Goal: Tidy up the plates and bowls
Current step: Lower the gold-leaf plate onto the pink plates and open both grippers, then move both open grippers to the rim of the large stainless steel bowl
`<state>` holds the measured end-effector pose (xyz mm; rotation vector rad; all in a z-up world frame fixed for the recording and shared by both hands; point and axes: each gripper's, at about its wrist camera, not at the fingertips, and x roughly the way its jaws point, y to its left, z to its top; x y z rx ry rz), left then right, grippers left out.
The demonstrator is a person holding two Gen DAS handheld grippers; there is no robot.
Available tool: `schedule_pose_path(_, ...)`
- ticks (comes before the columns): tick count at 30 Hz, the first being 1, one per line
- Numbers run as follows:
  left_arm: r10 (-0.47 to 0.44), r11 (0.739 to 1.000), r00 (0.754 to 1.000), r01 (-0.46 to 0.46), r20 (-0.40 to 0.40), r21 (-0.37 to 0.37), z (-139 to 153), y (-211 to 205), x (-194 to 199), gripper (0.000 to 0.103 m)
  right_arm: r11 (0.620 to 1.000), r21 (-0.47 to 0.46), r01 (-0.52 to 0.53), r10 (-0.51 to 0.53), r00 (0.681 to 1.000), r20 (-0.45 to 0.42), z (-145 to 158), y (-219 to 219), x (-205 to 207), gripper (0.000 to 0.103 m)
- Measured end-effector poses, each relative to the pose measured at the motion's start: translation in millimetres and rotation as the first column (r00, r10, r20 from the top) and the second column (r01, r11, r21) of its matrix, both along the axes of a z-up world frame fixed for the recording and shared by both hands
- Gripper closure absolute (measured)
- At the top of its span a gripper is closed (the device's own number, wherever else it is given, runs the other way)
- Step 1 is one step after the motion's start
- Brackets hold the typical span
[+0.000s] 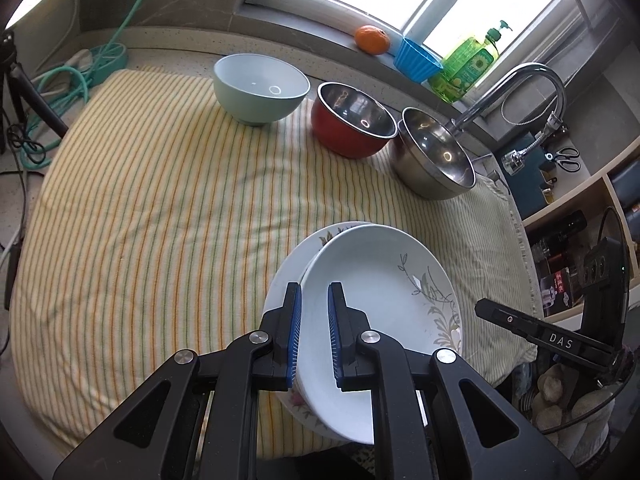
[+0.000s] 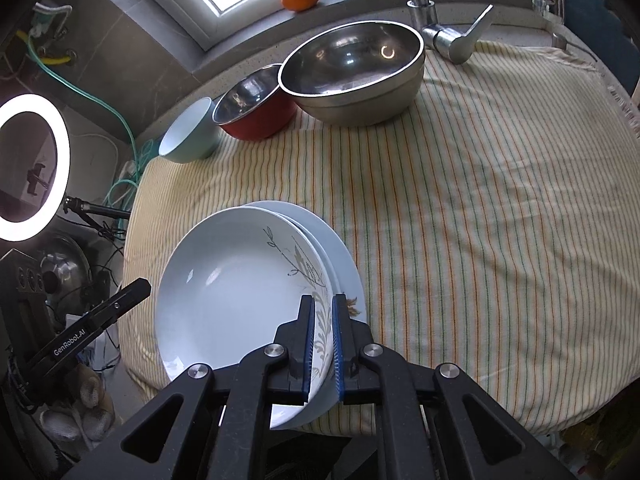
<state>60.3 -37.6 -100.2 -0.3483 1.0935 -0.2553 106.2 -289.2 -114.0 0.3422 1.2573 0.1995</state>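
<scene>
- Left gripper [image 1: 314, 334] pinches the near-left rim of the top plate [image 1: 380, 276].
- Right gripper [image 2: 322, 344] pinches the same white leaf-patterned plate's [image 2: 240, 280] opposite rim.
- It sits tilted on a lower plate [image 2: 340, 256], near edge of the striped-cloth surface [image 2: 460, 220].
- Far side: pale blue bowl [image 1: 260, 88], red bowl [image 1: 354, 124], steel bowl [image 1: 434, 152] in a row.

On the bench a cloth [image 1: 160, 200] carries three bowls in a row at its far edge: the ceramic bowl [image 1: 260, 88] leftmost, the enamel bowl [image 1: 352, 124] in the middle, the steel bowl [image 1: 436, 156] rightmost, by the faucet [image 1: 520, 88]. Nearer, the top plate [image 1: 380, 280] sits tilted on a lower plate [image 1: 292, 264]. An orange [image 1: 373, 39] lies on the sill behind.
</scene>
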Motion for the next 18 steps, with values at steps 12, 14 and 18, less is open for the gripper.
schedule_pose_path(12,0.042,0.997,0.999,-0.042,-0.001,-0.071,12.2,-8.3,16.3,0.092,0.999,-0.003,-0.032,0.032,0.997,0.067,18.8,-12.1,20.2,0.093)
schedule_pose_path(14,0.050,0.995,0.999,-0.051,-0.008,-0.083,11.8,-13.2,19.9,0.092,0.999,0.001,-0.043,0.042,0.996,0.083,20.8,-16.7,25.9,0.092)
schedule_pose_path(18,0.056,0.995,0.998,-0.057,-0.008,-0.083,12.8,-25.2,26.2,0.092,0.998,-0.002,-0.067,0.066,0.990,0.125,25.4,-25.2,38.9,0.084)
